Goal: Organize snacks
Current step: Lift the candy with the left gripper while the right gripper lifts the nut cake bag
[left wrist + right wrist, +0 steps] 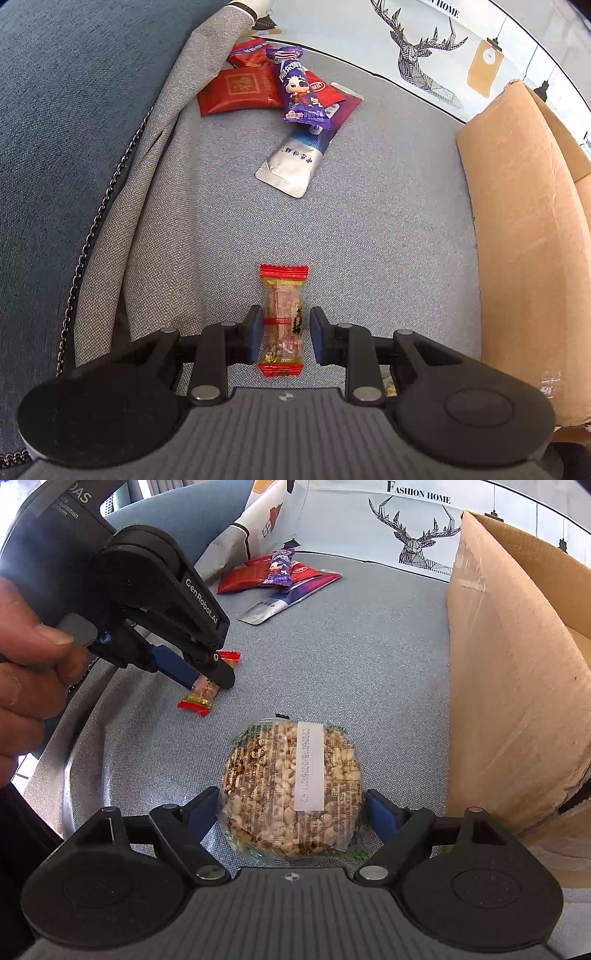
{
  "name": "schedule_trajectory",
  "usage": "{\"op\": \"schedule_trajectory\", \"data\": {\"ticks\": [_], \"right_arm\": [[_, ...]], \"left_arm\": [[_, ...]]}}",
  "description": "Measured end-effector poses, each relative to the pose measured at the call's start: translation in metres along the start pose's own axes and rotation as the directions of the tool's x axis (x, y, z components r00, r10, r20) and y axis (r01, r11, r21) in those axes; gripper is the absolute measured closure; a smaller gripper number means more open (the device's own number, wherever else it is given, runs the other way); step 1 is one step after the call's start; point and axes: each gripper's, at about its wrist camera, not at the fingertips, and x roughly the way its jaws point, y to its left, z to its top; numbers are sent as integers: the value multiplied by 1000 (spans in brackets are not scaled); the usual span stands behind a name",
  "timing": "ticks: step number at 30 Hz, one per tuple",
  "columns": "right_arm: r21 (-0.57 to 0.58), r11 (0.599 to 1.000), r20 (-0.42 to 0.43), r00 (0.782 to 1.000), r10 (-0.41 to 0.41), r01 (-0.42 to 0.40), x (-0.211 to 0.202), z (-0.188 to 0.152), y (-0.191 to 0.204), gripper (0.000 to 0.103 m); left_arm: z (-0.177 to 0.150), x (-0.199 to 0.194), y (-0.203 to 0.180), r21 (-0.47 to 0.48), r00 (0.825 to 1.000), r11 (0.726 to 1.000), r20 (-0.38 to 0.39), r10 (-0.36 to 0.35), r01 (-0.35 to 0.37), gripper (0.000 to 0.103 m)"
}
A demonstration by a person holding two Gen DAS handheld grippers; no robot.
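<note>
While both grippers point down at the grey cushion (369,229), snacks lie between their jaws.
The left gripper (283,334) stands spread around a red-ended candy (282,317), right pad apart; the right gripper (290,812) is spread around a round puffed-rice cake (291,790) beside the cardboard box (517,686).

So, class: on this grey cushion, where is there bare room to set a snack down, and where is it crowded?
Free: the wide grey stretch between the silver sachet, the red-ended candy and the cardboard box. Also free: the strip between the puffed-rice cake and the box. Crowded: the far pile of red packets under the purple candy.
</note>
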Motion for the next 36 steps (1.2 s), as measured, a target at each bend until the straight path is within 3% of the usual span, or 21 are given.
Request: {"op": "schedule_trajectory", "data": {"ticks": [8,16,36], "right_arm": [[-9,1000,3,1000,-8,8,-1,0,1,19],[-15,1000,17,1000,-18,18,-2,-1,3,22],[-10,1000,190,982,4,-3,-23,-11,-3,22]], "left_arm": [[0,0,-1,6,1000,1000,1,3,-3,74],[0,0,0,14,1000,1000,6,15,-15,81],[5,-18,2,-13,995,1000,99,6,-4,86]]}}
